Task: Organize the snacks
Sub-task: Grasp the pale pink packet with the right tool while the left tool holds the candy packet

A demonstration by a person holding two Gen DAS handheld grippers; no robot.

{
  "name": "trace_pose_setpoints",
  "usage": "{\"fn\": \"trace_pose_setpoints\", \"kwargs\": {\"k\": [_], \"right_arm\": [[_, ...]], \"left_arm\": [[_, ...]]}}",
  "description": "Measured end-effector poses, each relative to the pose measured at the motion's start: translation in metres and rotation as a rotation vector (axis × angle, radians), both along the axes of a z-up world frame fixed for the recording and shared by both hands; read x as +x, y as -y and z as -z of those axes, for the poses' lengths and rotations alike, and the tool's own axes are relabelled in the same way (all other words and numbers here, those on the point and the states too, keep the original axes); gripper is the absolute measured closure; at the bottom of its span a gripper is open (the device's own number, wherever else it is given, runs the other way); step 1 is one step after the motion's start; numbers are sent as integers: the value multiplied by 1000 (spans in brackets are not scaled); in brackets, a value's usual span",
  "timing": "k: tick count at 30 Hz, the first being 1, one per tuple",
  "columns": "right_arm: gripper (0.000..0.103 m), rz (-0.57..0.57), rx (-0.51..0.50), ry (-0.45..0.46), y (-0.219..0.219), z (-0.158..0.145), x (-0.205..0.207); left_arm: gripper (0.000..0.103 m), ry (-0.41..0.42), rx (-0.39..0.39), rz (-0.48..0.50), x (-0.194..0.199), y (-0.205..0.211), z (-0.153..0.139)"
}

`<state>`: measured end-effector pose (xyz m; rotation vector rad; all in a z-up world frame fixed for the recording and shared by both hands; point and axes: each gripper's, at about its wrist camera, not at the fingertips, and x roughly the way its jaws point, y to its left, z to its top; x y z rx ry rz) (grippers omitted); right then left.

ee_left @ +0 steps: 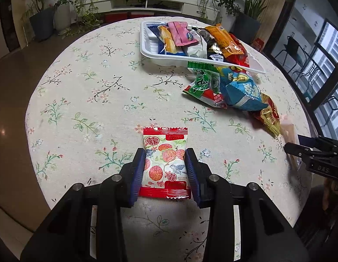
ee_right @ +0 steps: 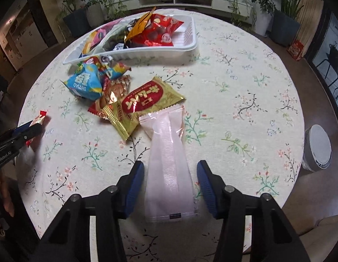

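Left gripper [ee_left: 165, 166]: near edge of the table, pointing steeply down; its blue pads [ee_left: 139, 174] press both long sides of the lychee packet, so it is clamped narrow on it.
Lychee packet [ee_left: 165, 162]: white wrapper with red crimped ends, red fruit, grey-blue birds and a red double-happiness seal at top and bottom; the small lettering is too fine to read. It lies flat on the tablecloth [ee_left: 92, 83], lengthwise between the fingers.
Left gripper's side label: seen from the right wrist view, white letters read "GenRoboLAI" or close to it.
White tray [ee_left: 147, 50]: far centre of the table, ribbed plastic, filled with a pink packet [ee_left: 182, 33], an orange packet [ee_left: 223, 40] and a red bag [ee_right: 157, 29]; their print is unreadable.
Loose pile: just in front of the tray, a green packet [ee_left: 201, 80] and a blue bag [ee_right: 85, 83] marked "SHITTAO" or similar, touching each other.
Gold packet [ee_right: 147, 100]: near side of the pile, red oval with white Japanese characters, its corner overlapping the pink sachet.
Pink sachet [ee_right: 169, 159]: pale, translucent, long, with a small dark label at its near end; it lies flat, near right of centre.
Right gripper [ee_right: 170, 179]: pointing steeply down, straddling the sachet; a gap shows on each side, so the pads are not gripping it.
Round white device [ee_right: 317, 150]: far right, on the floor beside the table.
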<state>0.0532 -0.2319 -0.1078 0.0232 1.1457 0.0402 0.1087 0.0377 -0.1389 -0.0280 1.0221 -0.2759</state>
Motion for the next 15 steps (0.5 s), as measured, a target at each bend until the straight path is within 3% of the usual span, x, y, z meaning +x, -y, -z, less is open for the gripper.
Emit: {"fn": "trace_pose_setpoints", "kwargs": {"k": [2, 4, 15], "right_arm": [[53, -9, -23, -4, -2, 0, 2], [66, -5, -19, -11, 0, -1, 2], [77, -2, 11, -25, 5, -4, 2]], "left_arm": [[68, 2, 0, 3, -2, 1, -1], [68, 4, 1, 6, -4, 2, -2], [68, 4, 1, 22, -9, 6, -4]]}}
